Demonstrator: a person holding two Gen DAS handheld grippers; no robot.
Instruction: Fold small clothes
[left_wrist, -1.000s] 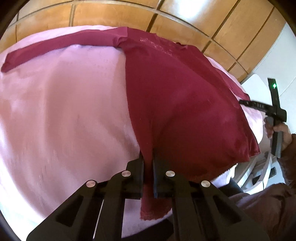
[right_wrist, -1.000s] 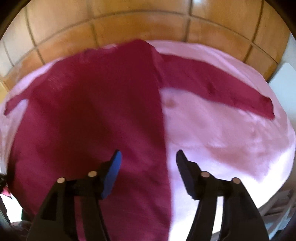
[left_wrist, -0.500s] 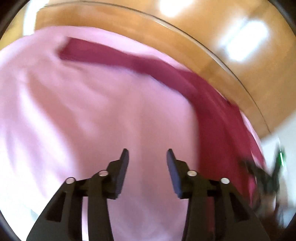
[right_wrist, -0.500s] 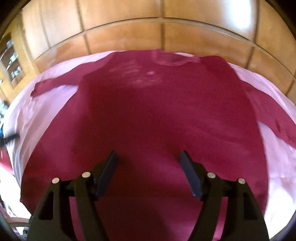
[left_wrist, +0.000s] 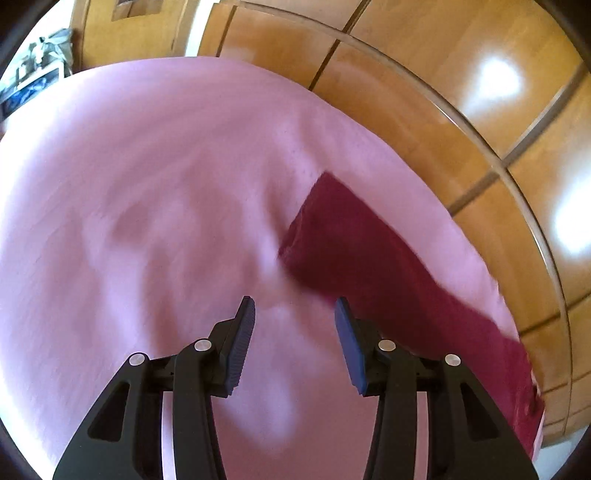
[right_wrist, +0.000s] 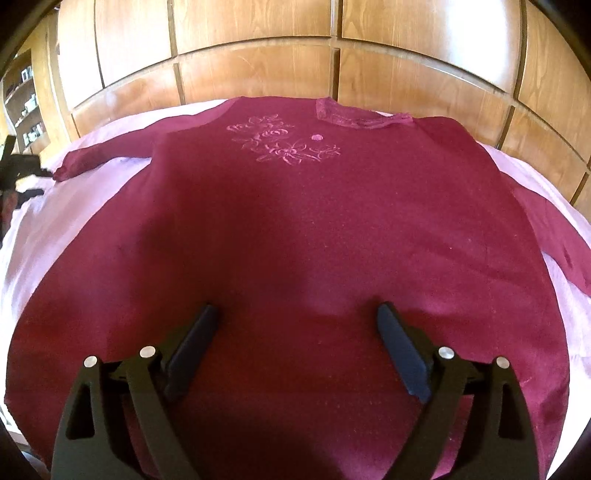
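Right wrist view: a pink bedsheet (right_wrist: 44, 229) covers the whole work surface, backed by wooden panelling (right_wrist: 258, 44). On the sheet lies a dark red long-sleeved top (right_wrist: 295, 240), spread flat and face up, its neckline (right_wrist: 358, 118) at the far edge next to the panelling. A pale flower print (right_wrist: 284, 144) sits on the chest just below the neckline. One sleeve runs out to the left of the body, its cuff (right_wrist: 62, 171) resting on bare sheet; the other sleeve (right_wrist: 561, 236) angles off to the right. The right gripper (right_wrist: 295, 347) hovers over the lower half of the top, jaws spread wide, holding nothing.

Left wrist view, somewhat blurred: the same sheet (left_wrist: 147, 184) fills most of the frame, with panelling (left_wrist: 424, 74) beyond. A sleeve of the top (left_wrist: 369, 258) crosses the sheet diagonally. The left gripper (left_wrist: 295, 332) stands just short of the sleeve's cuff end (left_wrist: 306, 221), jaws well apart and empty; its right finger (left_wrist: 349, 343) overlaps the sleeve's near edge in the picture, contact not discernible.
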